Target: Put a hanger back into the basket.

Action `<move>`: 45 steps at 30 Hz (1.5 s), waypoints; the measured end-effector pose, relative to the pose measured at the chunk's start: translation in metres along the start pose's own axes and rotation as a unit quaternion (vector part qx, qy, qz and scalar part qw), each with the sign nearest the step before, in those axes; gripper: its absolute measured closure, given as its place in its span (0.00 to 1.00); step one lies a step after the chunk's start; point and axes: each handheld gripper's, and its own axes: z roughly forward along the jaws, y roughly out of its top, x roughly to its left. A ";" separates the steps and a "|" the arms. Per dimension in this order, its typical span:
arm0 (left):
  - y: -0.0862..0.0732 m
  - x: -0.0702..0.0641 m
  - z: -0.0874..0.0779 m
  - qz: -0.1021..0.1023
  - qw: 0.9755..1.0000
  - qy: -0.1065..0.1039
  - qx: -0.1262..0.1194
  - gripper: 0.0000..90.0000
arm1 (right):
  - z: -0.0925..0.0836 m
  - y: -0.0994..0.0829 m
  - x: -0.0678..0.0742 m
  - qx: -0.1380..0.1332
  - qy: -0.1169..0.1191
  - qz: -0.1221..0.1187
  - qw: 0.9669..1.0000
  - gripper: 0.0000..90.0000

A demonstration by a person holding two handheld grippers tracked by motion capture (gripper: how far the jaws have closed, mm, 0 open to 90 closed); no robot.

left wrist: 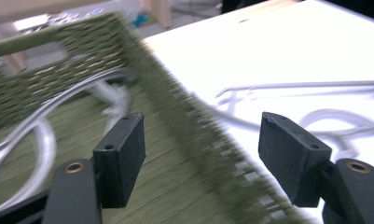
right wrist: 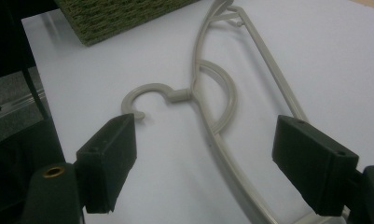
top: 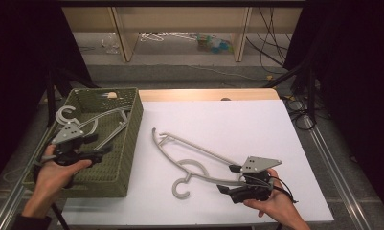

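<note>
Grey plastic hanger (top: 194,158) lies flat on the white counter (top: 256,124), long axis running from near the green basket (top: 125,158) toward the right gripper (top: 230,179), hook facing the person. Right gripper's fingers (right wrist: 107,156) are spread wide, empty, straddling the hanger's near arm. Left gripper (top: 96,151) hovers over the basket, fingers apart, empty; a second hanger (top: 101,122) rests inside. Right hand is nearer.

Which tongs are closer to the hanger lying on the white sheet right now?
Right. The right tongs sit open at one end of the hanger on the sheet, jaws either side of its arm. The left tongs hover open over the green basket, beyond its wall.
</note>
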 end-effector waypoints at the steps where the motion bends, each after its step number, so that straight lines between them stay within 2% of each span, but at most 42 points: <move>1: 0.000 -0.006 0.001 0.001 1.000 -0.005 -0.006 0.34 | 0.000 0.000 0.000 0.001 0.000 0.001 1.000 0.25; 2: -0.001 -0.012 0.003 0.007 1.000 -0.015 -0.011 0.33 | 0.000 0.000 0.000 0.001 0.000 0.000 1.000 0.25; 5: -0.004 -0.032 0.010 0.004 0.999 -0.039 -0.032 0.31 | 0.001 -0.001 -0.001 -0.001 -0.004 0.003 1.000 0.23; 6: -0.004 -0.032 0.010 0.004 0.999 -0.039 -0.032 0.30 | 0.000 -0.001 -0.001 -0.002 -0.005 0.004 1.000 0.23; 7: -0.006 -0.045 0.014 -0.001 0.997 -0.058 -0.042 0.30 | 0.000 -0.001 -0.001 -0.002 -0.004 0.006 1.000 0.22; 10: -0.008 -0.063 0.017 0.020 0.996 -0.076 -0.038 0.26 | 0.000 -0.001 -0.003 -0.008 -0.007 0.006 1.000 0.21; 12: -0.009 -0.074 0.018 0.039 0.994 -0.095 -0.040 0.25 | 0.000 -0.001 -0.003 -0.008 -0.008 0.006 1.000 0.21; 14: -0.011 -0.081 0.019 0.048 0.993 -0.096 -0.044 0.23 | 0.000 -0.001 -0.002 -0.006 -0.006 0.009 1.000 0.20; 16: -0.015 -0.087 0.020 0.046 0.993 -0.102 -0.042 0.20 | 0.000 -0.002 -0.002 -0.008 -0.009 0.008 1.000 0.20; 18: -0.018 -0.092 0.021 0.050 0.991 -0.119 -0.037 0.20 | 0.001 -0.002 -0.001 -0.004 -0.006 0.009 1.000 0.20; 20: -0.020 -0.097 0.022 0.043 0.989 -0.132 -0.042 0.20 | 0.001 -0.002 -0.001 -0.006 -0.004 0.007 1.000 0.20; 22: -0.022 -0.100 0.022 0.054 0.989 -0.133 -0.044 0.20 | 0.001 -0.002 -0.001 -0.006 -0.004 0.007 1.000 0.20; 24: -0.026 -0.105 0.023 0.047 0.989 -0.134 -0.049 0.19 | 0.001 -0.002 -0.001 -0.007 -0.003 0.007 1.000 0.20; 25: -0.028 -0.106 0.023 0.055 0.989 -0.132 -0.050 0.19 | 0.001 -0.002 -0.001 -0.006 -0.002 0.007 1.000 0.20; 26: -0.030 -0.108 0.025 0.050 0.988 -0.137 -0.055 0.19 | 0.001 -0.002 0.000 -0.006 -0.003 0.006 1.000 0.20; 27: -0.031 -0.109 0.025 0.055 0.987 -0.139 -0.054 0.19 | 0.001 -0.002 0.000 -0.005 -0.003 0.005 1.000 0.20; 28: -0.033 -0.110 0.025 0.049 0.988 -0.138 -0.054 0.19 | 0.001 -0.002 0.000 -0.005 -0.002 0.005 1.000 0.20; 29: -0.035 -0.110 0.026 0.052 0.987 -0.138 -0.061 0.19 | 0.001 -0.002 0.000 -0.006 -0.002 0.005 1.000 0.20; 31: -0.038 -0.111 0.027 0.048 0.988 -0.130 -0.068 0.19 | 0.001 -0.002 0.000 -0.005 -0.003 0.005 1.000 0.20; 32: -0.041 -0.113 0.028 0.040 0.988 -0.132 -0.071 0.19 | 0.002 -0.003 0.000 -0.004 -0.003 0.007 1.000 0.20; 33: -0.042 -0.114 0.029 0.037 0.988 -0.134 -0.068 0.19 | 0.002 -0.003 0.000 -0.004 -0.004 0.007 1.000 0.20; 37: -0.047 -0.116 0.030 0.056 0.988 -0.129 -0.062 0.19 | 0.004 -0.003 0.000 0.000 0.001 0.005 1.000 0.20; 38: -0.048 -0.117 0.030 0.049 0.988 -0.134 -0.060 0.19 | 0.004 -0.003 0.000 0.000 0.000 0.006 1.000 0.20; 43: -0.050 -0.119 0.032 0.052 0.987 -0.140 -0.057 0.19 | 0.007 -0.004 0.000 0.004 0.002 -0.002 1.000 0.20; 45: -0.050 -0.119 0.033 0.054 0.988 -0.136 -0.052 0.19 | 0.010 -0.005 0.000 0.009 0.004 -0.002 1.000 0.20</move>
